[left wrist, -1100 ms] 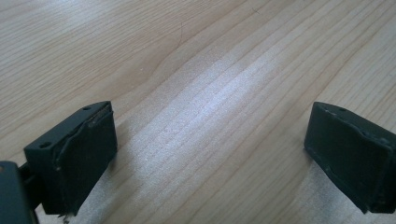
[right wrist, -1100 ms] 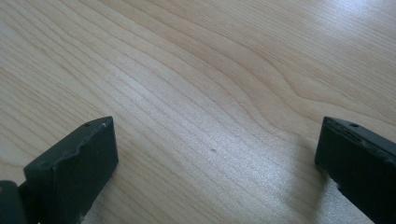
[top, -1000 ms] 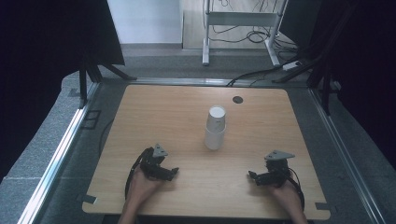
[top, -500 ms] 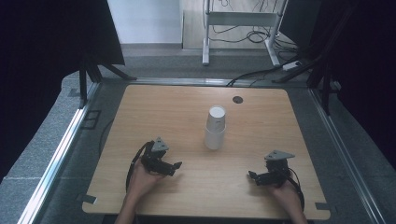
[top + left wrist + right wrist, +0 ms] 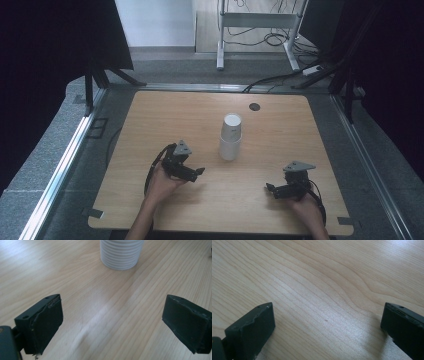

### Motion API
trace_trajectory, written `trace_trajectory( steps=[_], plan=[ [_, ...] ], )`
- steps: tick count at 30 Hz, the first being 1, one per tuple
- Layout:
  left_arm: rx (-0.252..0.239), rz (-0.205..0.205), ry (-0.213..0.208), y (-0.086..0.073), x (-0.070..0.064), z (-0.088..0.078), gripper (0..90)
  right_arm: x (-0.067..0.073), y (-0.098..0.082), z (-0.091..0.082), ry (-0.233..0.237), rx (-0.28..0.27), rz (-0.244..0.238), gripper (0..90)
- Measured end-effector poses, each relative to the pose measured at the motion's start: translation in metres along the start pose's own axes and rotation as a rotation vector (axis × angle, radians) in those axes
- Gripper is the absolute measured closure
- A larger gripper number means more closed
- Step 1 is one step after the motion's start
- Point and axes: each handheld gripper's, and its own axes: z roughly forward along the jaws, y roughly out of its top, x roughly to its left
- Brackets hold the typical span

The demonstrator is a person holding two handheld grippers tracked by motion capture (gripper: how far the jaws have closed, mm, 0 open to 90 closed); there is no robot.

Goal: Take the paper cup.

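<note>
A stack of white paper cups [image 5: 231, 136] stands upright near the middle of the wooden table [image 5: 150, 120]; its ribbed base [image 5: 121, 253] appears at the top of the left gripper view. My left gripper [image 5: 198, 172] is open, a short way to the left of and nearer than the cups, its jaws pointing toward them with nothing between them. My right gripper [image 5: 268, 188] rests open near the table's front right, jaws pointing left over bare wood [image 5: 324, 297].
A small dark round hole [image 5: 254, 106] sits in the tabletop behind the cups. Black cables trail from both grippers. Metal rails [image 5: 65, 165] border the table's sides, and a white stand with cables [image 5: 255, 30] is on the floor beyond.
My left gripper has moved forward and to the right, closer to the cup stack. The right gripper has stayed in place.
</note>
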Motion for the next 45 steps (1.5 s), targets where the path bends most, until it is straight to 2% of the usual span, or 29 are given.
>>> trace_trajectory(
  steps=[3,29,41,45],
  plan=[
    [0.001,0.015,-0.008,0.010,0.000,0.006,3.1,0.000,0.000,0.000,0.000,0.000,0.000,0.0],
    [-0.045,0.084,-0.065,0.065,0.003,0.040,3.1,0.000,0.000,0.000,0.004,0.001,-0.004,0.0],
    [-0.053,0.108,-0.070,0.079,0.000,0.049,3.3,-0.003,0.001,-0.001,0.020,0.005,-0.006,0.0],
    [-0.051,0.113,-0.074,0.081,0.000,0.052,3.7,-0.003,0.006,-0.002,0.040,0.006,-0.015,1.0]
  ],
)
